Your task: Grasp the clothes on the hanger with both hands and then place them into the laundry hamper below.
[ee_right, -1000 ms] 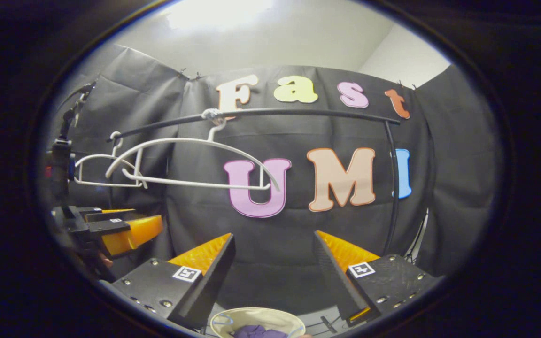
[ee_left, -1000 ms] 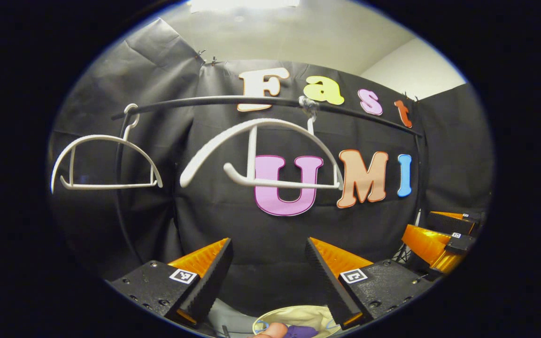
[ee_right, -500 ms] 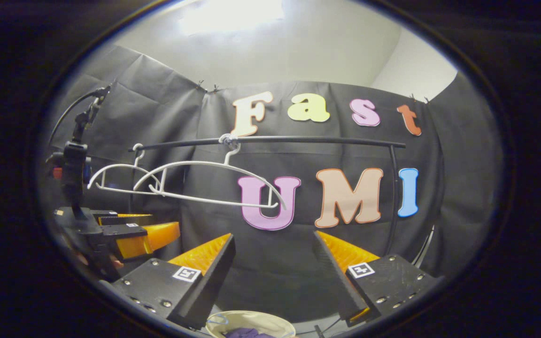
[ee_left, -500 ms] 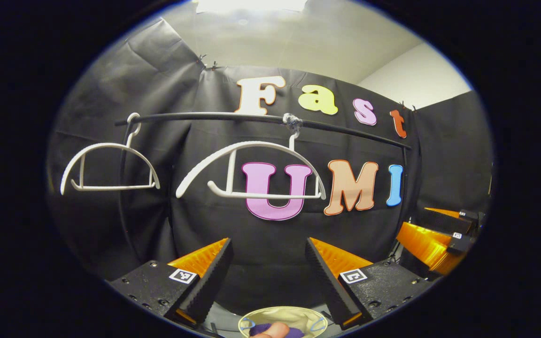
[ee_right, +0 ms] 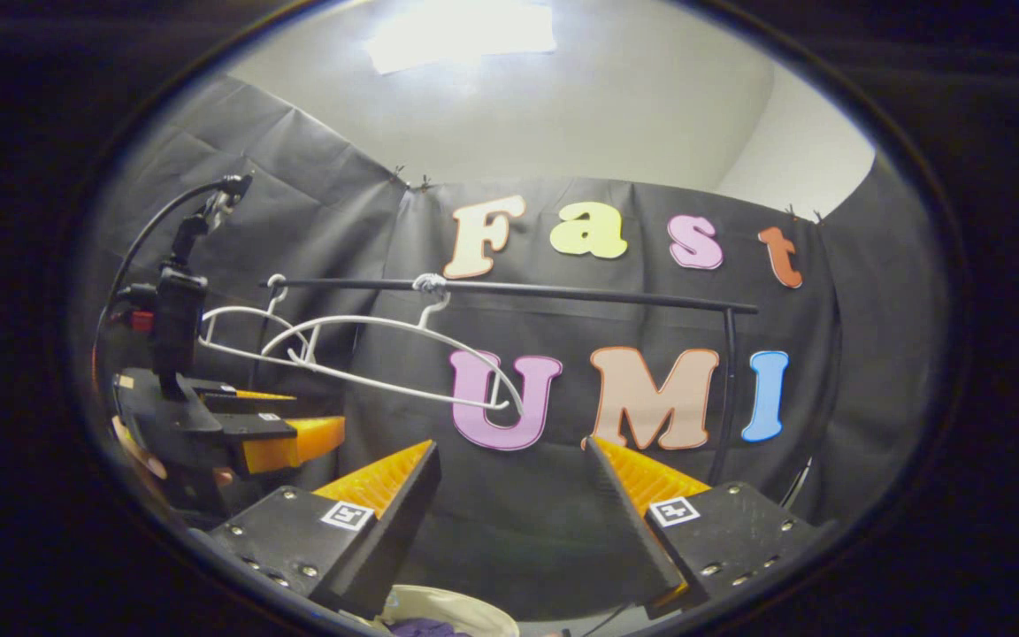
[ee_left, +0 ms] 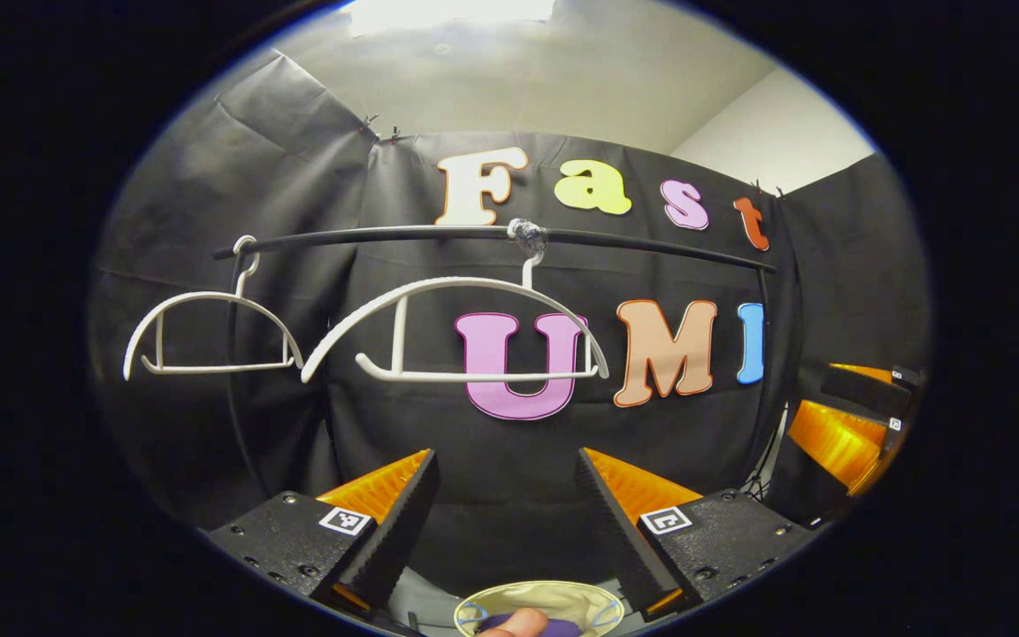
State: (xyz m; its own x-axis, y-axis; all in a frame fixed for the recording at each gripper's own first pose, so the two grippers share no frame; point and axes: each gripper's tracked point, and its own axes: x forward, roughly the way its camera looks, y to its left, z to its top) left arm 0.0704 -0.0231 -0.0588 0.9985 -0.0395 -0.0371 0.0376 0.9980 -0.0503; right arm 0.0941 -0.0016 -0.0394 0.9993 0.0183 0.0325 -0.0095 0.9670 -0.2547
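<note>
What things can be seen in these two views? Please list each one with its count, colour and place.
Hangers: two, white, bare, hanging side by side on the rail.
Rail: one, black, horizontal in front of the booth wall, with an upright post at its right end.
Laundry hamper: one, cream rim, at the bottom below the fingers.
Clothes: purple, one bundle as far as it shows, lying inside the hamper.
Camera mount with cable: one, black, at the left of the right gripper view.
Ceiling light: one, white, at the top.
Fingertip: one, at the bottom edge over the hamper.
Left gripper: fingers apart, holding nothing.
Right gripper: fingers apart, holding nothing.
</note>
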